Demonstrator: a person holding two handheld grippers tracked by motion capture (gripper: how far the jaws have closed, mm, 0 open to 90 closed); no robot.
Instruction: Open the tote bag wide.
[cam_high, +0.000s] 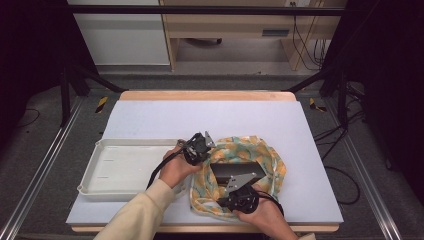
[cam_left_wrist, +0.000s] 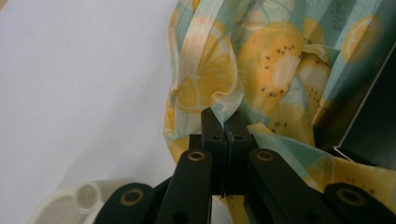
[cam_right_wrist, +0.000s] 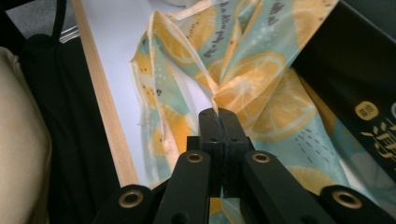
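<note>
At the lower centre of the high view, I have both claws clamped on the fruit-print cloth (cam_high: 260, 150) that lies bunched around a black box (cam_high: 235, 172) on the white tabletop (cam_high: 200, 120). My left claw (cam_left_wrist: 226, 122) is shut on a fold of the cloth's edge, seen mid-frame in the left gripper view, while my right claw (cam_right_wrist: 218, 121) pinches another fold near the wooden front rim, mid-frame in the right gripper view. A white tray (cam_high: 107, 187) sits at the lower left of the high view, just beside the left hand (cam_high: 175, 170). The risk from here, as I judge it: each grip holds only a thin edge of fabric, so a sharp pull could slip the cloth free, or drag the box with it toward the tabletop's front edge. Uneven tension between the two claws could also tip the box.
</note>
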